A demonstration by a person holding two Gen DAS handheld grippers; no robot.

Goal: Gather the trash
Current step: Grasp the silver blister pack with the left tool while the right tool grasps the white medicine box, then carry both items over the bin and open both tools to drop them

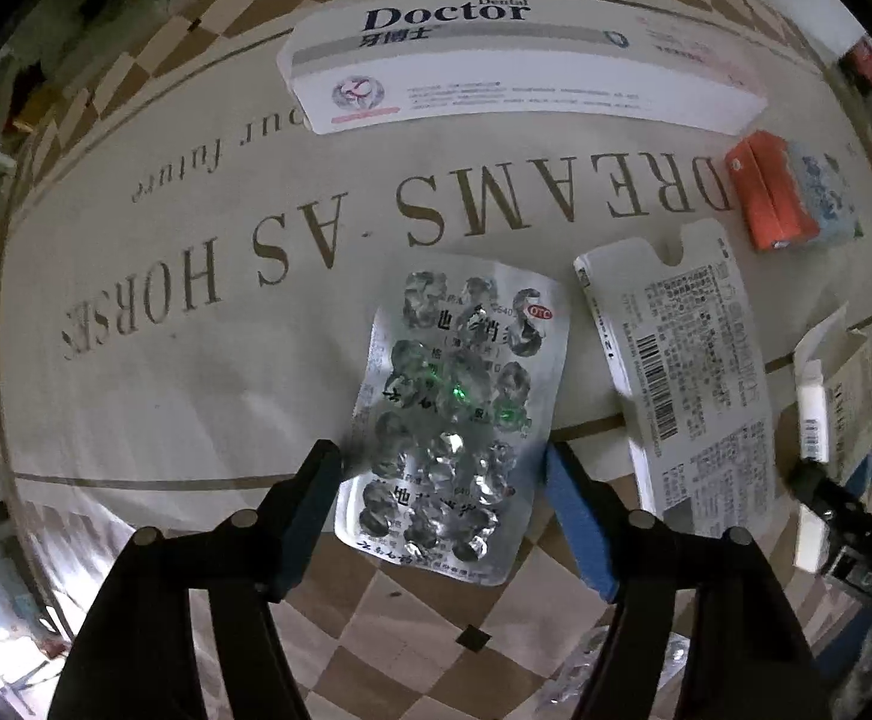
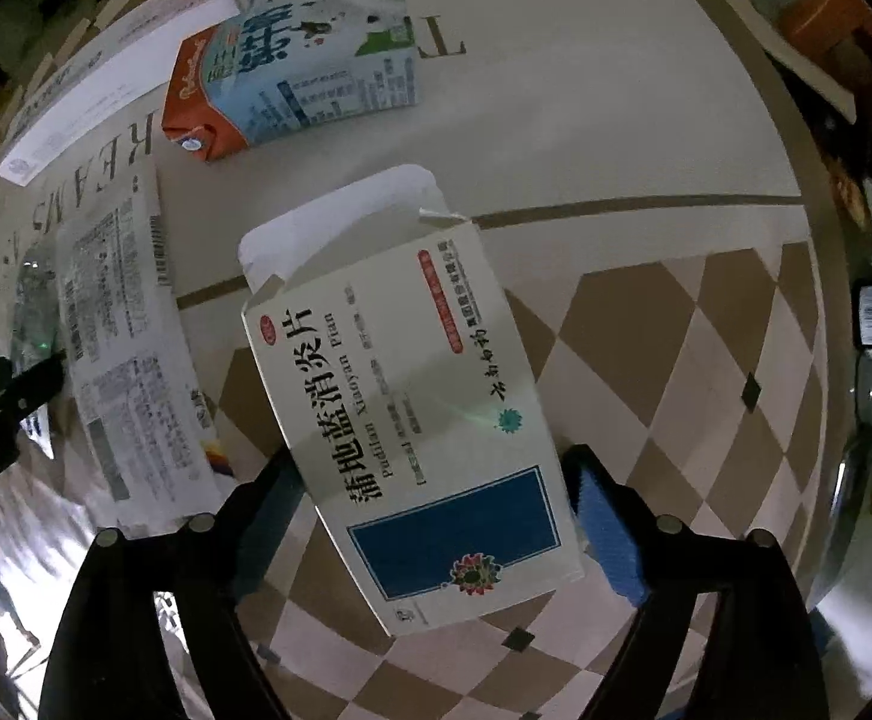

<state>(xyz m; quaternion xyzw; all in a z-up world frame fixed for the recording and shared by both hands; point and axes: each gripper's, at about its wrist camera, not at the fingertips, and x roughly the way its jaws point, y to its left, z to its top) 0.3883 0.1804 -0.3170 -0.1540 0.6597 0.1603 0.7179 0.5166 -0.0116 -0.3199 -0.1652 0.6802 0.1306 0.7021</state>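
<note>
Two grippers over the cloth-covered counter [image 1: 136,372], each straddling a piece of trash. My left gripper [image 1: 442,468] has its fingers spread wide on either side of the foil blister pack [image 1: 457,408], which lies flat and emptied across the edge of the checkered border; whether the tips touch its edges I cannot tell. My right gripper [image 2: 436,474] has its fingers parted around the pill box [image 2: 412,414], a flattened white carton with a blue panel near me and its flap open at the far end; the left finger is partly hidden under the box, so contact is unclear. Between the two pieces lies a flattened white carton [image 1: 688,384] printed with small text and a barcode, just beside the blister pack. Further out, an orange and blue milk carton [image 2: 298,84] lies on its side. Farthest, a long white toothpaste box [image 1: 496,66] marked "Doctor" sits across the cloth.
</note>
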